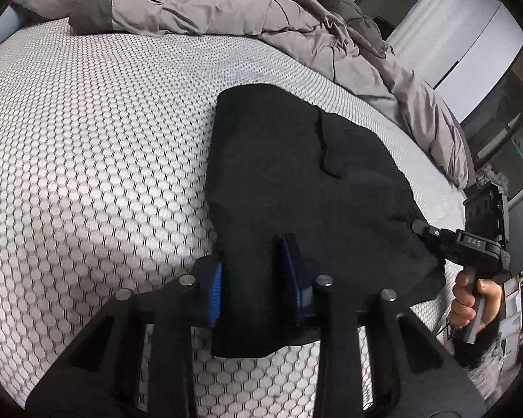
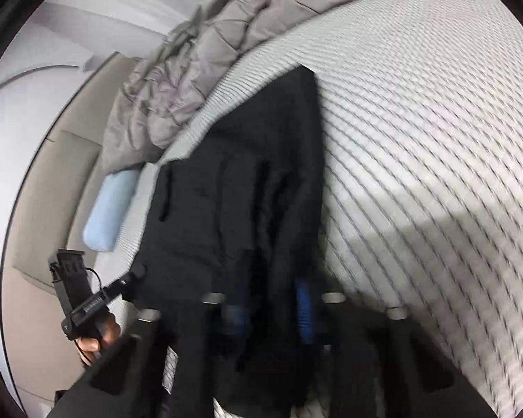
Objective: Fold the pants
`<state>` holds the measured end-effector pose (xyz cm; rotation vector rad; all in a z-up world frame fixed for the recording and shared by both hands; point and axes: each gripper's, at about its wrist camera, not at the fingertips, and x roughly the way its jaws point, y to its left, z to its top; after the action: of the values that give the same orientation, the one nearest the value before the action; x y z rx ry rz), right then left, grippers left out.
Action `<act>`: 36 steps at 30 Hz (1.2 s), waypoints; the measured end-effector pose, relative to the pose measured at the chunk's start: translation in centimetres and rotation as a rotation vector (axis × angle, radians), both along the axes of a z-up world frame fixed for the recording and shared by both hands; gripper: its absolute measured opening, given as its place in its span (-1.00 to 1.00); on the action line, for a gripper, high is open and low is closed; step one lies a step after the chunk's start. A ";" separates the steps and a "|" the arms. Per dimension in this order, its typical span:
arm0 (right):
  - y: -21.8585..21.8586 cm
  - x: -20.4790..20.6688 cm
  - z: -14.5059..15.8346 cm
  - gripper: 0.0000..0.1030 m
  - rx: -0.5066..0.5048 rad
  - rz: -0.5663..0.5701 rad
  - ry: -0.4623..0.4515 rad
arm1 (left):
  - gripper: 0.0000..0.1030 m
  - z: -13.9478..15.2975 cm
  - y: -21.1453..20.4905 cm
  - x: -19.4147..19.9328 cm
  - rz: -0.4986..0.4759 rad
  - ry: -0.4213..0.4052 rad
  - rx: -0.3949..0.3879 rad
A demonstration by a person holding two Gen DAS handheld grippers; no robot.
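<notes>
The black pants (image 1: 289, 174) lie on the white honeycomb-patterned mattress (image 1: 87, 156), one end lifted by both grippers. My left gripper (image 1: 258, 271) has the near edge of the pants between its blue-padded fingers (image 1: 216, 285). My right gripper (image 2: 272, 299) holds the other corner of the pants (image 2: 240, 191) between its blue pads (image 2: 303, 310); this view is motion-blurred. The right gripper also shows in the left wrist view (image 1: 422, 228), pinching the pants' right edge. The left gripper shows in the right wrist view (image 2: 136, 273), clamped on the pants' left corner.
A rumpled grey duvet (image 1: 226, 10) lies along the far side of the mattress. A light blue pillow (image 2: 108, 209) lies at the mattress edge beside the duvet (image 2: 177, 97). A white wardrobe (image 1: 470, 35) stands at the right.
</notes>
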<state>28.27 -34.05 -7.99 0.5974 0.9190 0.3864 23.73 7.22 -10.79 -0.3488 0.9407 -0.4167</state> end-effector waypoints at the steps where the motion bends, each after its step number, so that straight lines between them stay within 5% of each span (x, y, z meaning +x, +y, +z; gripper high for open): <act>1: 0.1 0.5 0.4 -0.75 -0.018 -0.008 -0.014 | -0.50 0.1 -0.2 0.6 0.008 -0.001 0.002; 10: -0.4 4.9 1.1 -0.66 -0.091 -0.055 -0.022 | -0.41 -0.1 -1.2 3.6 0.057 -0.013 0.055; 13: -0.5 3.8 1.2 -0.52 -0.155 -0.042 -0.002 | -0.33 0.4 -1.2 2.8 0.061 -0.024 0.095; 23: 0.2 0.1 1.5 -0.64 -0.287 0.022 -0.056 | -0.23 1.0 -2.0 -0.8 0.048 -0.075 0.216; 24: 0.3 -0.2 1.9 -0.59 -0.308 0.003 -0.065 | -0.17 1.3 -2.0 -1.2 0.052 -0.080 0.227; 27: 0.6 -1.7 3.5 -0.02 -0.296 -0.002 -0.135 | 0.02 2.5 -1.9 -2.8 0.069 -0.113 0.250; 30: 1.8 -4.2 5.5 0.44 -0.337 -0.005 -0.243 | 0.63 3.9 -2.0 -4.6 0.083 -0.158 0.261; 32: 2.7 -5.1 6.4 0.78 -0.349 0.002 -0.301 | 0.68 5.1 -2.5 -5.9 0.087 -0.214 0.270; 36: 4.2 -7.3 7.4 0.85 -0.345 0.003 -0.407 | 0.98 6.7 -3.5 -8.2 0.104 -0.302 0.299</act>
<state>20.99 -29.86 -0.64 0.1886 0.5759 0.3264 15.51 3.72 -4.08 -0.0576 0.6727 -0.2202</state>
